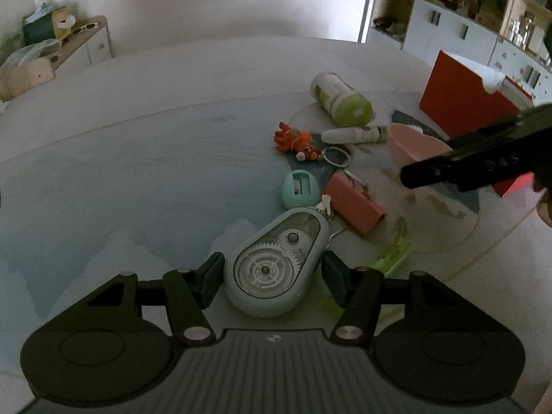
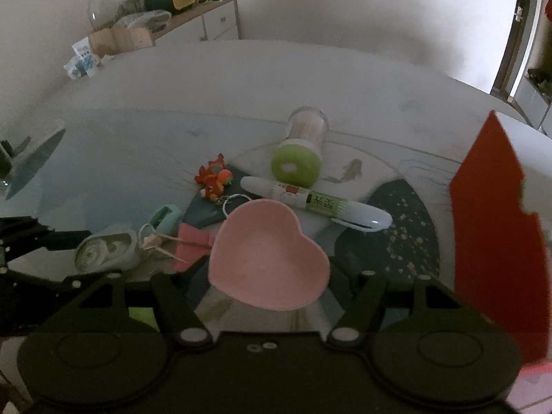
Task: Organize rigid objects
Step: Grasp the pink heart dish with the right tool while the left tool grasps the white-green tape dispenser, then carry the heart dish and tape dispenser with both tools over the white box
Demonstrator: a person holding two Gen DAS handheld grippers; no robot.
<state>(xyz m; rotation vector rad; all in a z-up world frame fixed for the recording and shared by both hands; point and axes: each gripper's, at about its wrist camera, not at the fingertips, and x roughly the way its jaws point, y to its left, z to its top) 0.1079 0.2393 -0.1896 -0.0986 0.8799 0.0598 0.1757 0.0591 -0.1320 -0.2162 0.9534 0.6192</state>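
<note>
Both grippers hold stiff, light plastic from the clutter on the table [image 1: 138, 158].

The left gripper [image 1: 272, 276] clamps the correction-tape dispenser [image 1: 276, 262] across its wide, smooth, slippery body. The right gripper [image 2: 269, 276] appears to grip the pink heart dish [image 2: 269, 252] by its rim, though its pads are hidden; the thin walls want gentle pressure.

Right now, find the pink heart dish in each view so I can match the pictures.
Left wrist view: the heart dish sits right of centre, partly hidden behind the right gripper's dark finger, in front of the red box.
Right wrist view: it fills the lower centre, between the right gripper's fingers.
Shared landmark: the white pen, lying just beyond the dish, below the green-capped jar.
</note>
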